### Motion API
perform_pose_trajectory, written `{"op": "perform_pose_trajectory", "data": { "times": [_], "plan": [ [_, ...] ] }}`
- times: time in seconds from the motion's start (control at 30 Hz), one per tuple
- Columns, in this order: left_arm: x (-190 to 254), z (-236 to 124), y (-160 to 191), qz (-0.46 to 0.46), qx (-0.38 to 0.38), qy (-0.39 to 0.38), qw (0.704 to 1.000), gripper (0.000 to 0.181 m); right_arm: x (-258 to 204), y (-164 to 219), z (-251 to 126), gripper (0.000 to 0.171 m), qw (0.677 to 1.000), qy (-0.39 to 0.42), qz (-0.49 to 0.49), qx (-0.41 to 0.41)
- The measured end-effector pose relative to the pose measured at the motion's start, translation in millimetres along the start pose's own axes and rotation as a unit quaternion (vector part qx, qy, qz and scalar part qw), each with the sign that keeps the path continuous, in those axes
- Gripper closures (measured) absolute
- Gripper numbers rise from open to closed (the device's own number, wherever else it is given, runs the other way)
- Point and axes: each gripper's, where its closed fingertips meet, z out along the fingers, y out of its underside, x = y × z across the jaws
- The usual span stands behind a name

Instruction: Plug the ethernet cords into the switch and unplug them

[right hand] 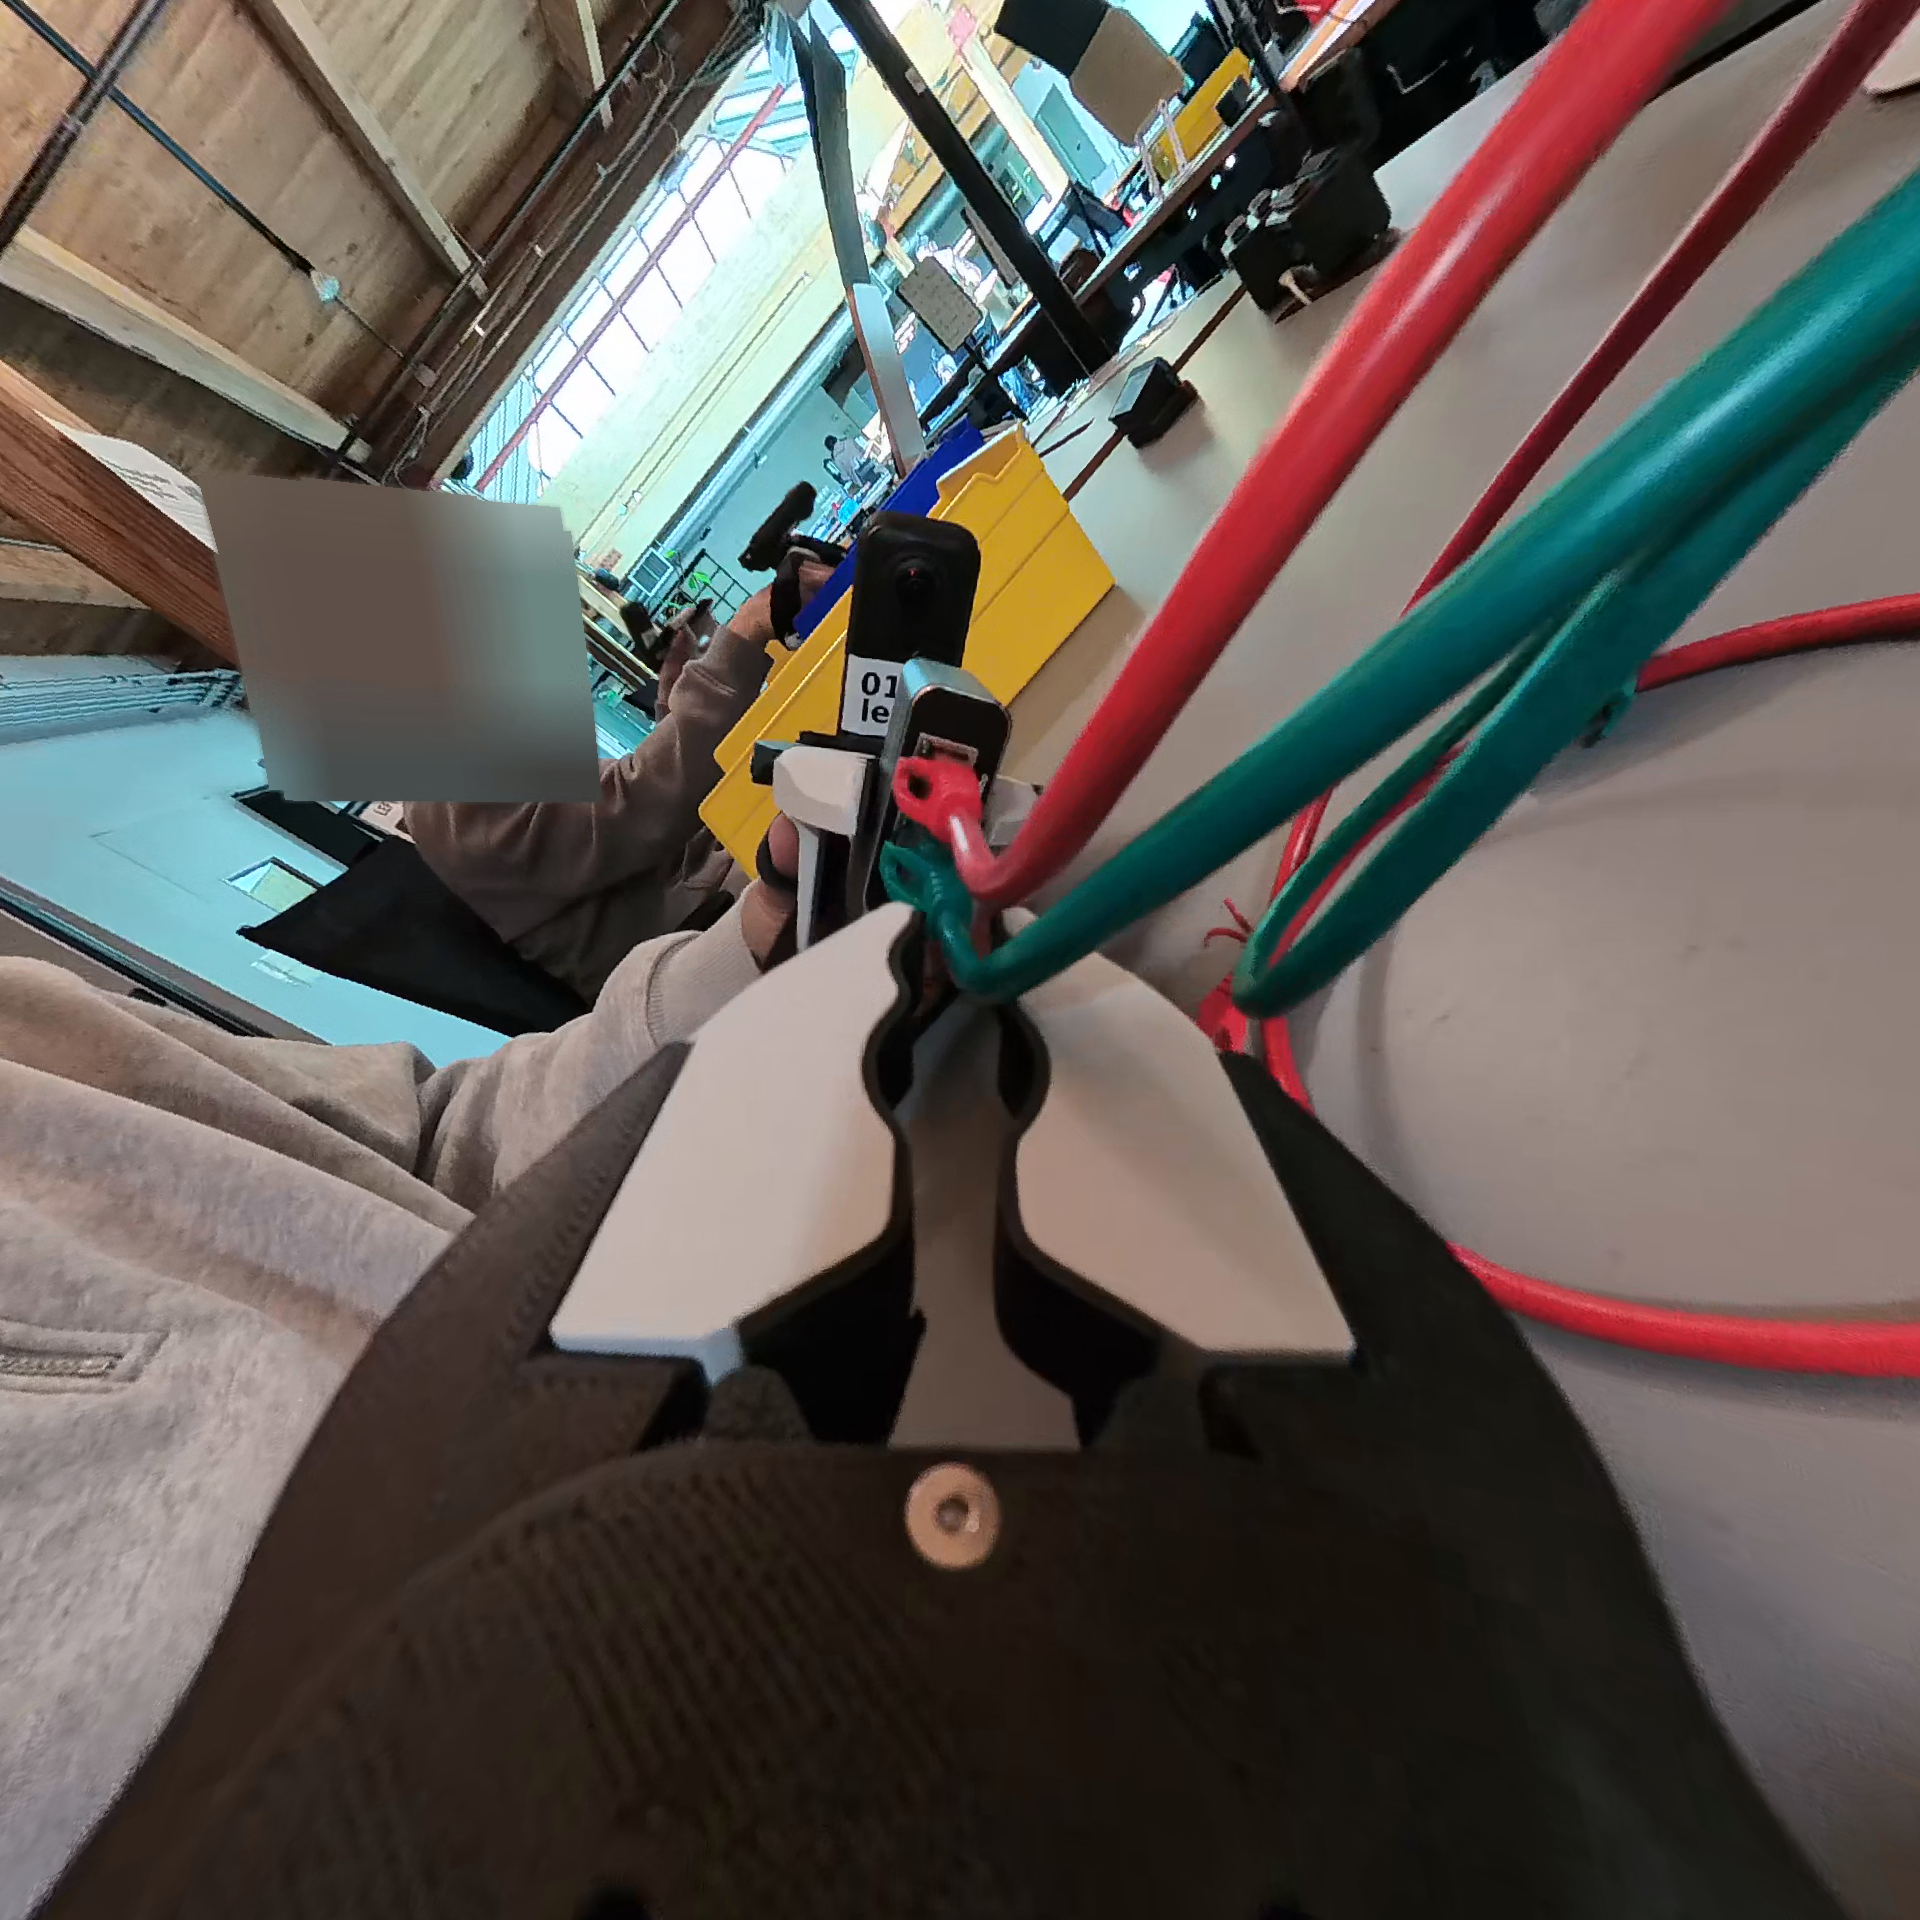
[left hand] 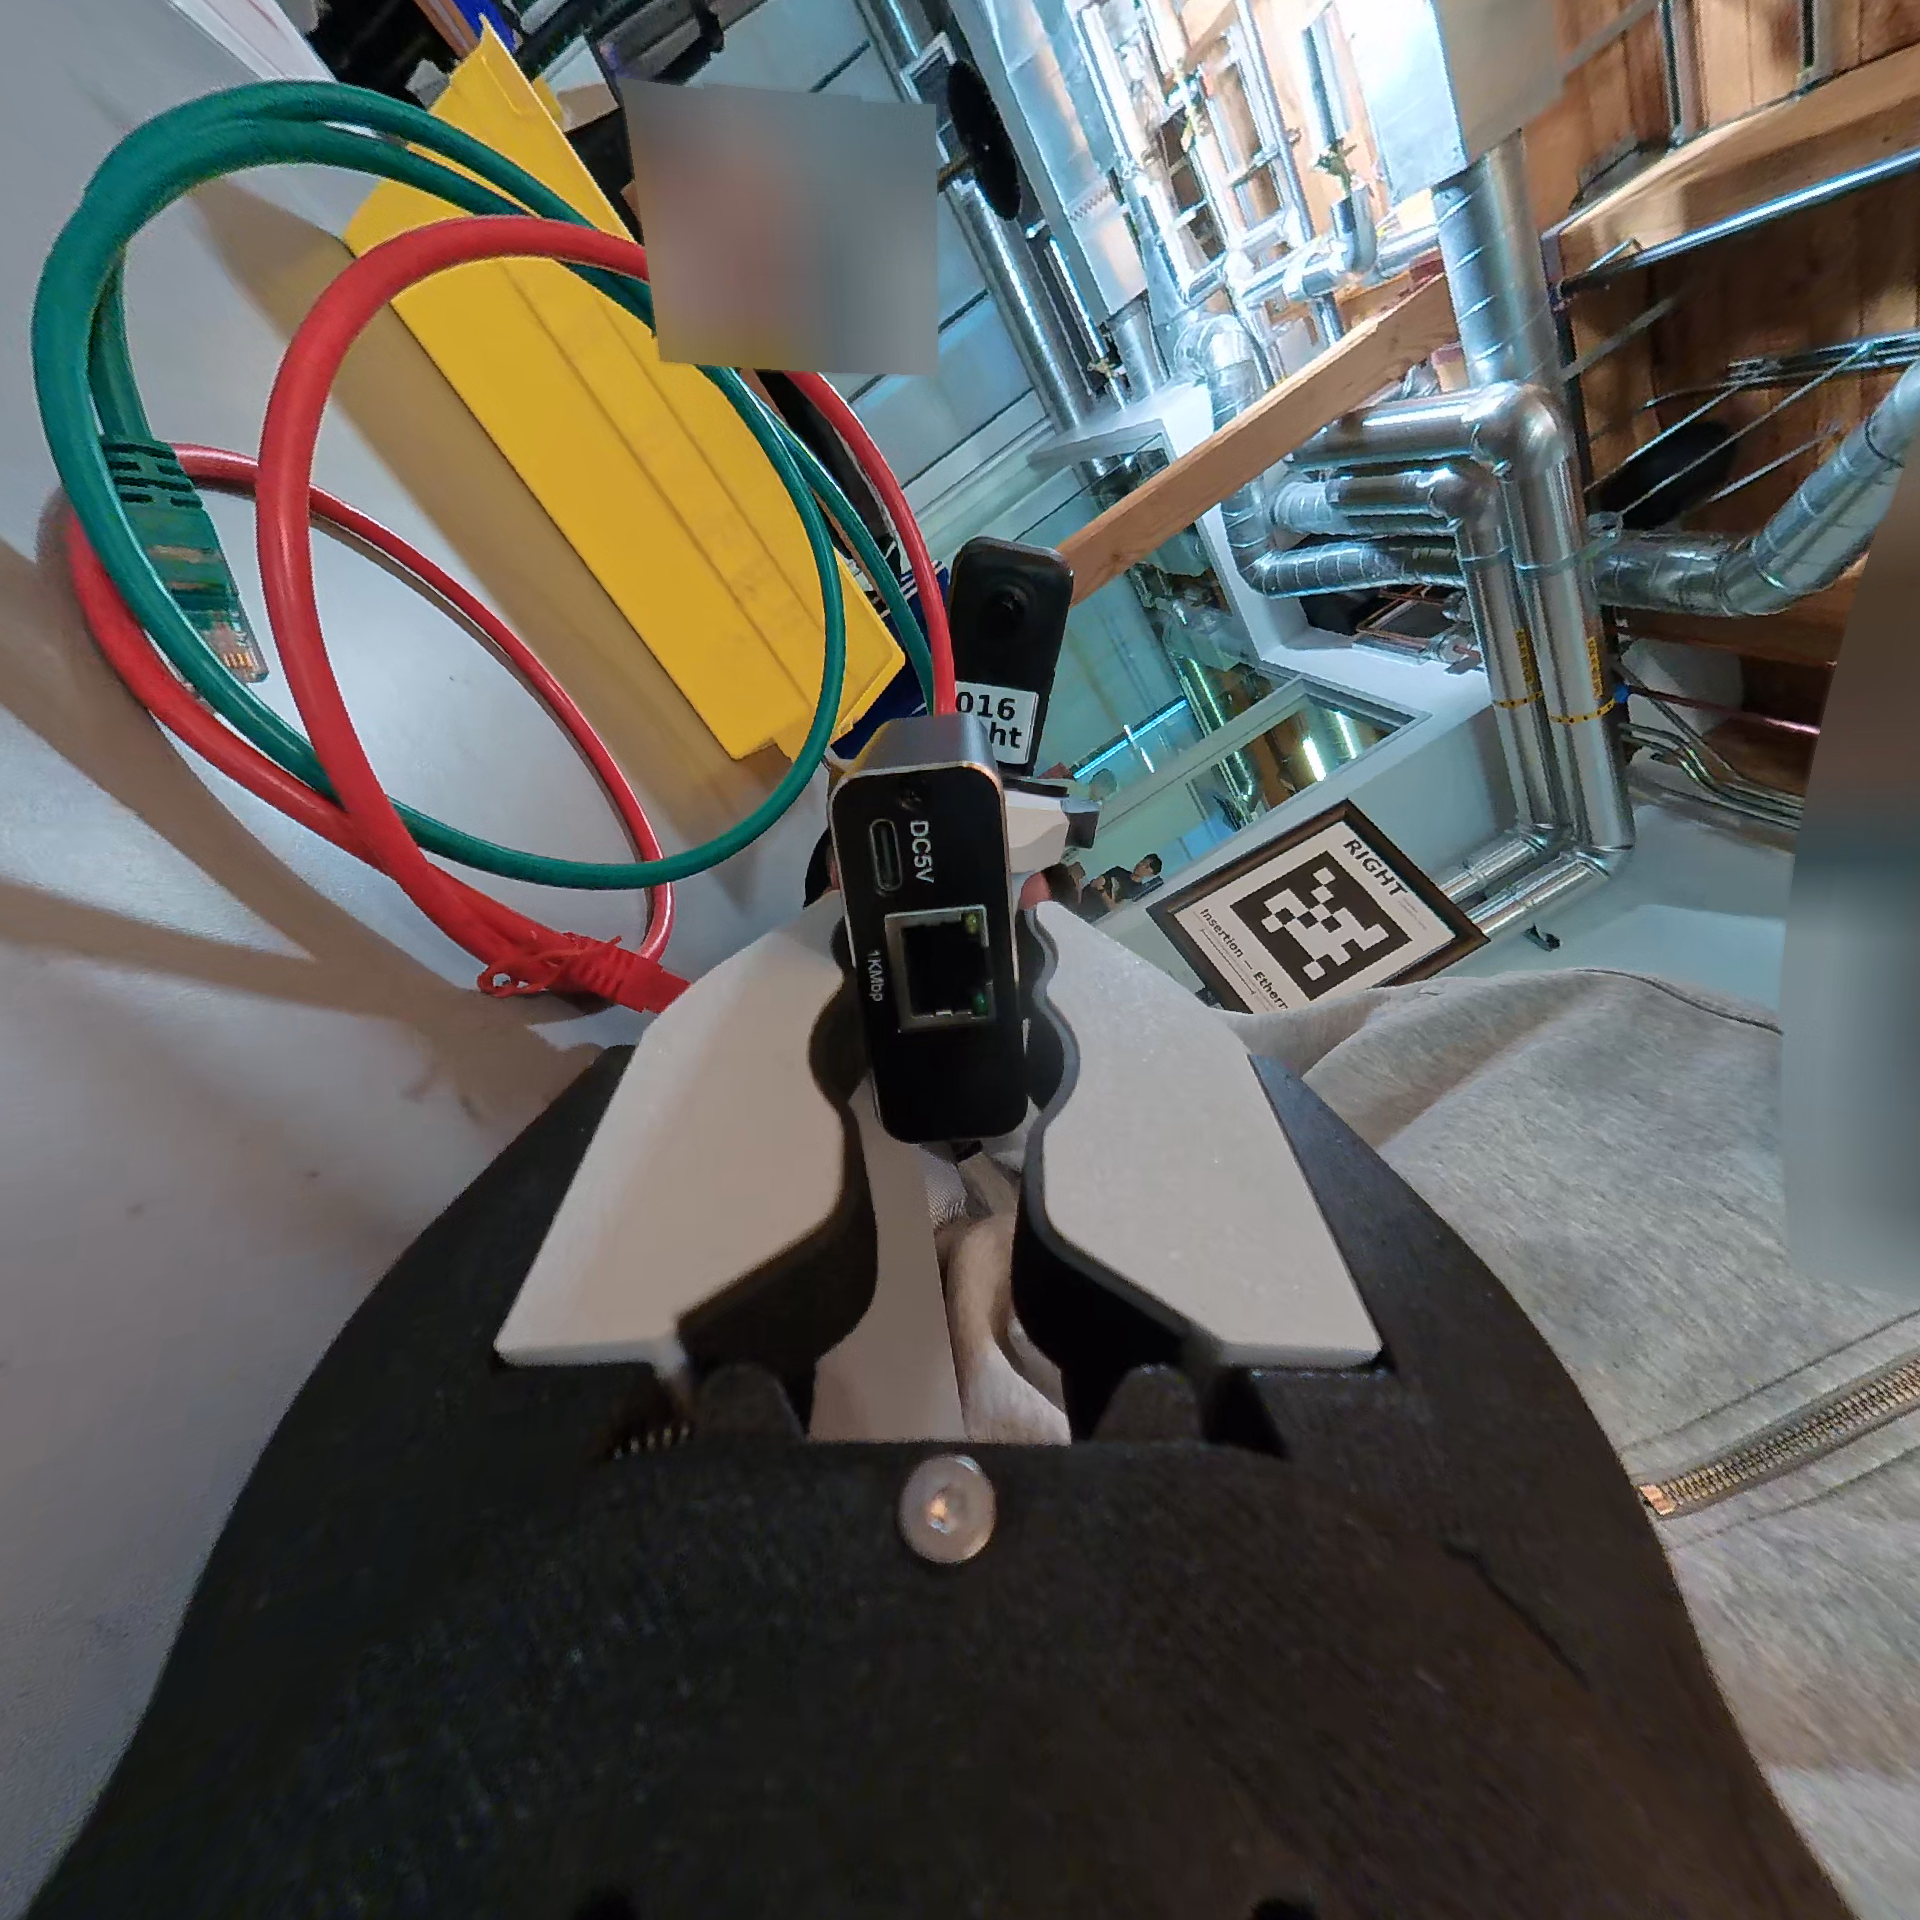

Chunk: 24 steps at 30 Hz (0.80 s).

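Observation:
My left gripper [left hand: 935, 971] is shut on a small black switch [left hand: 940, 1081] and holds it upright off the table, with an empty port facing the camera. In the right wrist view the switch's far side [right hand: 961, 722] has a red plug [right hand: 928, 792] in an upper port and a green plug [right hand: 910, 871] just below it. My right gripper [right hand: 971, 971] is closed on the green cord [right hand: 1351, 748] right behind its plug. The red cord [right hand: 1340, 436] bends away beside it. The free green plug [left hand: 192, 566] and free red plug [left hand: 587, 971] lie on the table.
A yellow bin [left hand: 623, 447] lies on the grey table [left hand: 156, 1091] behind the cord loops, with a blue one [right hand: 894, 520] behind it. A framed marker card [left hand: 1314, 909] stands at the right. A person in a grey sweater [right hand: 187, 1164] is close by. Black boxes [right hand: 1309, 239] sit farther off.

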Motion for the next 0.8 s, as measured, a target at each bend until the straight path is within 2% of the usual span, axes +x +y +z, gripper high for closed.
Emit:
{"op": "perform_pose_trajectory", "data": {
  "times": [0.5, 0.8],
  "plan": [
    [-8, 2, 9, 0.022, -0.031, -0.038, 0.999, 0.156, 5, 9, 0, 0.166, 0.999, -0.006, 0.037, -0.006],
    [-6, 3, 15, 0.012, -0.046, -0.030, 0.998, 0.156, 2, 11, -1, 0.166, 0.999, -0.015, 0.032, -0.007]
  ]
}}
